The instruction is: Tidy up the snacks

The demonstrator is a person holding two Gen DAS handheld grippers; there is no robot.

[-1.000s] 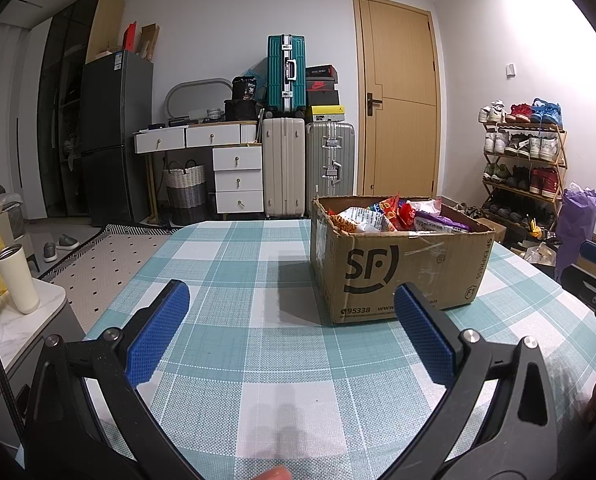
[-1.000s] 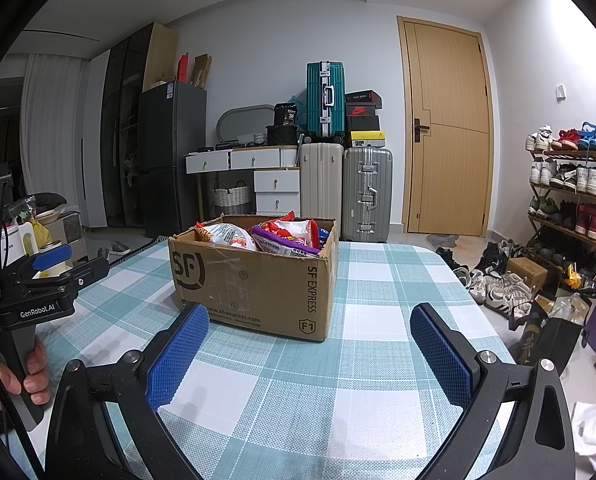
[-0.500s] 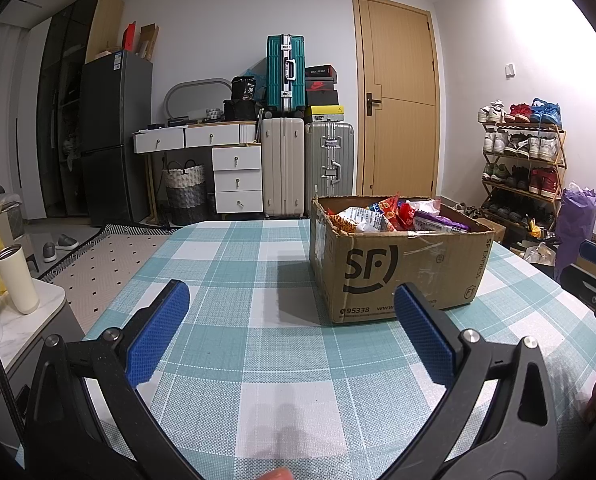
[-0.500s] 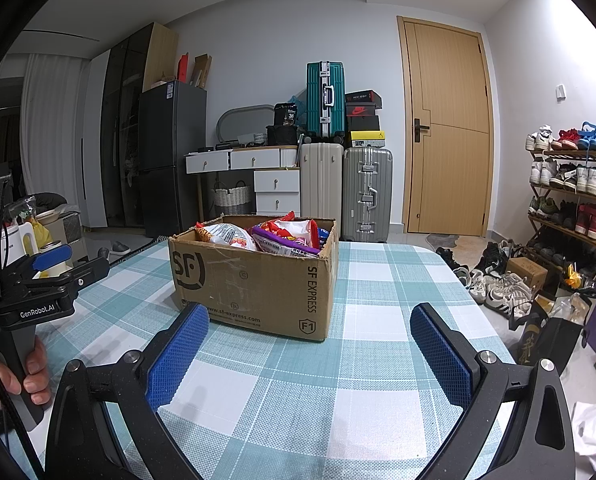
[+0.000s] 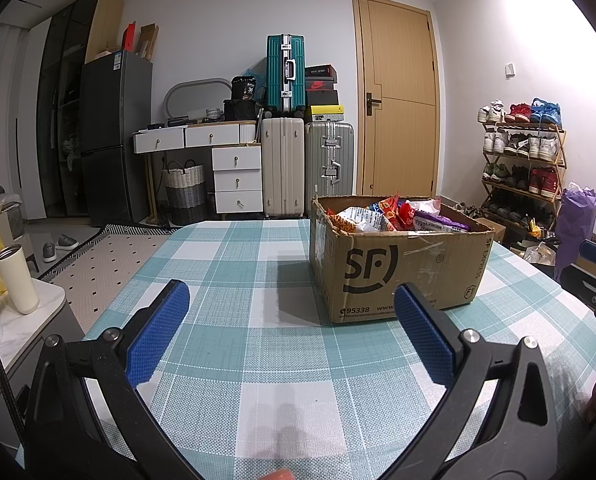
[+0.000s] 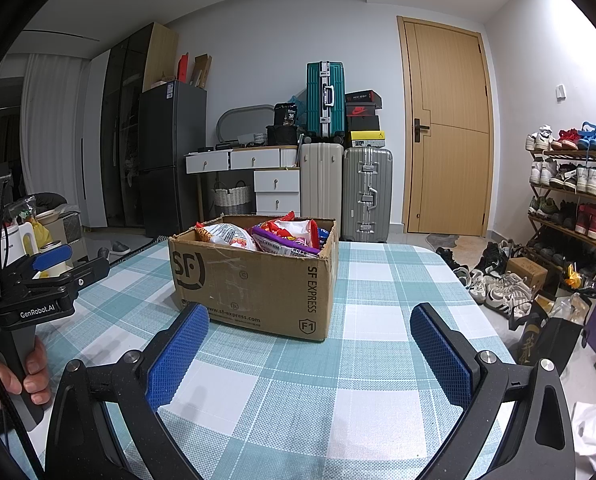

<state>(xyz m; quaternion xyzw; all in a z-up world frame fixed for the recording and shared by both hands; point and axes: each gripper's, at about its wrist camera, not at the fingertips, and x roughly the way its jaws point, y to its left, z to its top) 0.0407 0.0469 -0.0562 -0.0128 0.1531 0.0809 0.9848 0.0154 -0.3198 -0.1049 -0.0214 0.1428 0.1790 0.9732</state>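
Note:
A brown cardboard box [image 5: 402, 272] [image 6: 254, 280] printed "SF" stands on the teal-and-white checked table [image 5: 258, 344] [image 6: 378, 360]. It is filled with colourful snack packets [image 5: 394, 216] [image 6: 274, 236]. My left gripper [image 5: 290, 328] hovers over the table to the near left of the box, open and empty. My right gripper [image 6: 310, 344] hangs in front of the box's right corner, open and empty. A hand [image 6: 14, 376] holds the left gripper's handle at the left edge of the right wrist view.
A side counter with a cream tumbler [image 5: 16, 276] sits left of the table. Behind are a fridge [image 5: 114, 136], white drawers [image 5: 234, 172] and suitcases [image 5: 306, 168]. A shoe rack [image 6: 570, 200] and loose shoes [image 6: 494, 280] lie to the right.

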